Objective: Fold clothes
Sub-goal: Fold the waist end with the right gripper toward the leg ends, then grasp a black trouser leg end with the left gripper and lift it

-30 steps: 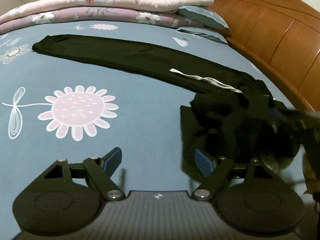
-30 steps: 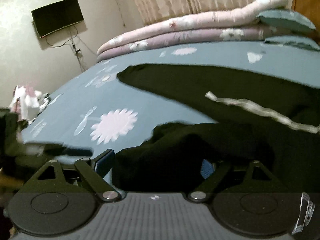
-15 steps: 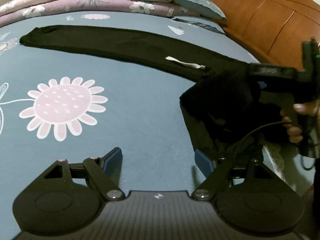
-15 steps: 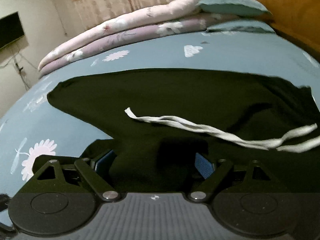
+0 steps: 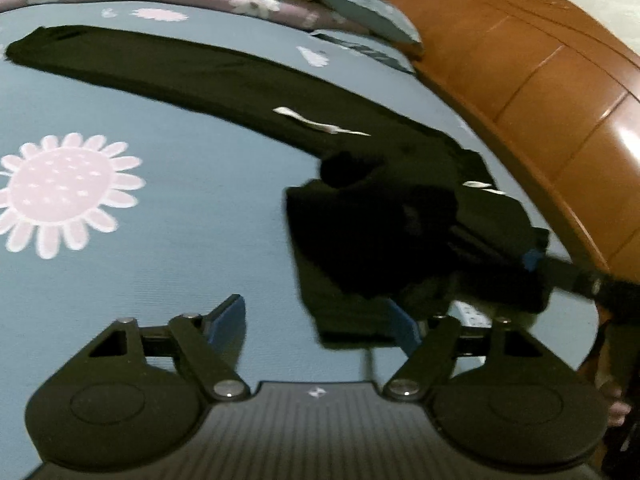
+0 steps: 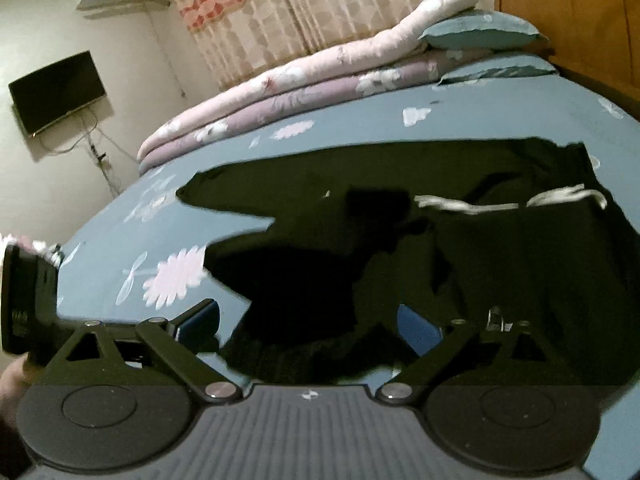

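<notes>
Claws first. Left claw (image 5: 320, 320), seen from its own wrist camera: jaws apart and just narrowing, blue pads (image 5: 230, 316) bare on the left, the right pad at the near edge of the bunched cloth without pressing it; nothing held. Right claw (image 6: 310, 322): jaws spread wide, having just widened further, poised over the near hem of the black trousers (image 6: 460, 248) with dark fabric lying between the pads but not pinched. In the left wrist view the right claw enters from the right edge as a blurred dark bar with a blue pad, above the bunched waist end. Trousers lie on the bed (image 5: 160, 216), one leg stretched flat toward the far left, waist end heaped near the wooden headboard (image 5: 540, 92); white drawstring (image 6: 508, 202) trails across the cloth. Beyond: folded quilts (image 6: 304, 84) and pillows (image 6: 480, 32) at the far edge, curtain (image 6: 304, 4), wall television (image 6: 58, 90).
</notes>
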`<state>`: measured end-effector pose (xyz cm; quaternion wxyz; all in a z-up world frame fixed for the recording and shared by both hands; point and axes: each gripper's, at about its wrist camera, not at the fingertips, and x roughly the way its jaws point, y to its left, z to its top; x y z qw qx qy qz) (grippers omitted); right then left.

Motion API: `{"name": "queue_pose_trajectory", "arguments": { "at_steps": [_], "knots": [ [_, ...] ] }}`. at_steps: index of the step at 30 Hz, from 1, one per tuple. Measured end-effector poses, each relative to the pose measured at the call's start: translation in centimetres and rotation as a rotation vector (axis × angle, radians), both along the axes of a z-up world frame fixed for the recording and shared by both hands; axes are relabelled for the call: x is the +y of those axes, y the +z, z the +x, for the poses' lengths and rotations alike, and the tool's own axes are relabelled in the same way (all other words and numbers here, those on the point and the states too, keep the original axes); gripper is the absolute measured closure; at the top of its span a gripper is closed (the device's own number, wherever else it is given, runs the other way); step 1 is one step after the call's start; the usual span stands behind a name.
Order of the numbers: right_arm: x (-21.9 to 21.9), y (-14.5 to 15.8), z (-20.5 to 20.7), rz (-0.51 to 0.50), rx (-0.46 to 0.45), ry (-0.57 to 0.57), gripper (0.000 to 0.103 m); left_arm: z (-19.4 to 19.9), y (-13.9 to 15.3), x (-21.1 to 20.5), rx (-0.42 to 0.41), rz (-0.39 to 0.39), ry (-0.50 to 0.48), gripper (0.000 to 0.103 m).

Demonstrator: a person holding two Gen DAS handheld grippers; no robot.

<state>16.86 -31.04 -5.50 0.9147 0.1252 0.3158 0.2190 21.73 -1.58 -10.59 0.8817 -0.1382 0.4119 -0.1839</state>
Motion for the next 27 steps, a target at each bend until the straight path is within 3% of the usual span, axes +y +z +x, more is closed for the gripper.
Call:
{"name": "queue_pose_trajectory", "arguments": {
  "at_steps": [1, 2, 6, 12, 16, 19, 27],
  "knots": [
    [0.0, -0.1, -0.3, 0.002, 0.001, 0.004, 0.005, 0.1, -0.4, -0.1, 0.013, -0.012, 0.009, 0.049],
    [0.0, -0.2, -0.6, 0.004, 0.003, 0.008, 0.005, 0.2, -0.8, -0.2, 0.027, -0.025, 0.017, 0.052],
    [-0.3, 0.0, -1.5, 0.009, -0.005, 0.022, 0.005, 0.3, -1.7, -1.1, 0.012, -0.026, 0.042, 0.054],
    [-0.6, -0.1, -1.5, 0.023, -0.017, 0.013, 0.005, 1.3, -1.6, -3.9, -0.047, 0.073, 0.027, 0.055],
    [-0.4, 0.2, -1.9, -0.013, -0.034, 0.007, 0.005, 0.3, -1.4, -5.7, -0.084, 0.167, 0.033, 0.075],
    [-0.5, 0.7, -2.3, -0.031, -0.043, -0.014, 0.005, -0.2, -1.0, -5.7, -0.091, 0.174, 0.043, 0.091],
    [-1.1, 2.2, -4.0, -0.019, -0.084, -0.036, 0.005, -1.4, 2.5, -1.9, -0.119, 0.123, 0.083, 0.092]
  ]
}}
